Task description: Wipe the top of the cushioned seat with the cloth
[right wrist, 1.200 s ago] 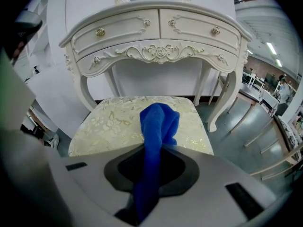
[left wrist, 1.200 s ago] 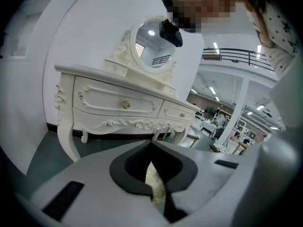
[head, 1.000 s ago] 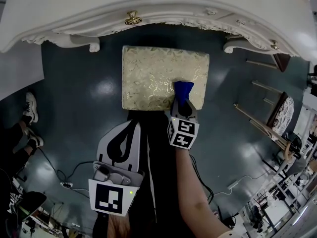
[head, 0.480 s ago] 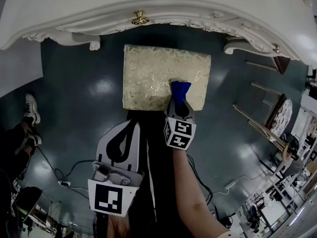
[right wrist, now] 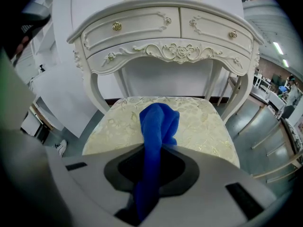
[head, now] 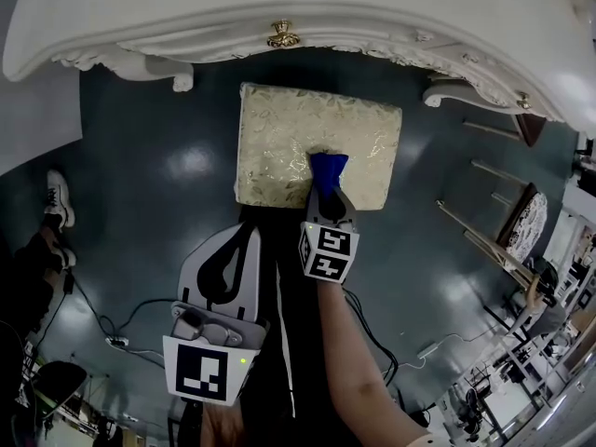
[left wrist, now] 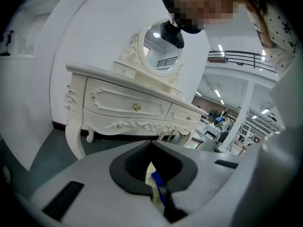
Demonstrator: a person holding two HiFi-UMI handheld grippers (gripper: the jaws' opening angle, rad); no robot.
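On the seat point(head: 279, 147), a blue cloth point(head: 327, 169) in the right gripper point(head: 328, 194)
Head view: the right gripper is clamped on the cloth, whose free end rests on the seat's near middle, in front of the white dresser point(head: 279, 7); the left gripper point(head: 247, 231) hangs over the floor point(head: 158, 156), apart from the seat. Left gripper view: its jaws meet at the tips with nothing between them, the dresser beyond. Right gripper view: the jaws pinch the cloth, which lies bunched on the gold-patterned seat
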